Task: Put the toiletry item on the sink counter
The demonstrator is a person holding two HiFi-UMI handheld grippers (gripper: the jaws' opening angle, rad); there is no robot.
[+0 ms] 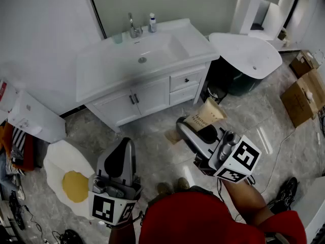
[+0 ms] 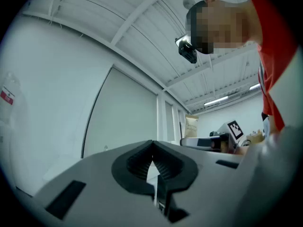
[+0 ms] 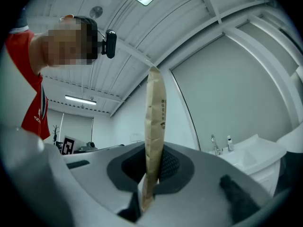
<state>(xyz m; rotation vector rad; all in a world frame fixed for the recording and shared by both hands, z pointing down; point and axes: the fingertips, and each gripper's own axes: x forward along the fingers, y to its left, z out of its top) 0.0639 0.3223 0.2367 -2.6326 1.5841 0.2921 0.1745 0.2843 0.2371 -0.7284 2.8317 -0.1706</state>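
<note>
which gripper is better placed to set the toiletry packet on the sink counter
Right. The right gripper is shut on the tan packet, with the sink counter ahead in its view. The left gripper is shut and empty.

Surface [image 1: 99,75] left of basin [image 1: 152,52]: widest bare patch, room for my right claw [image 3: 152,160] plus tan pouch [image 3: 155,108] sticking past its tips. Right of basin: narrower bare strip. Behind basin, back rim crowded: faucet [image 1: 134,31] centre, white bottle [image 1: 152,23] just right of it, green cup [image 1: 118,37] left. Floor in front of basin open up to cabinet doors [image 1: 134,99]. Right of basin: white tub [image 1: 249,55] near cabinet side, black bin [image 1: 217,92] in gap between. Far left of basin: white box [image 1: 35,118] on floor.
</note>
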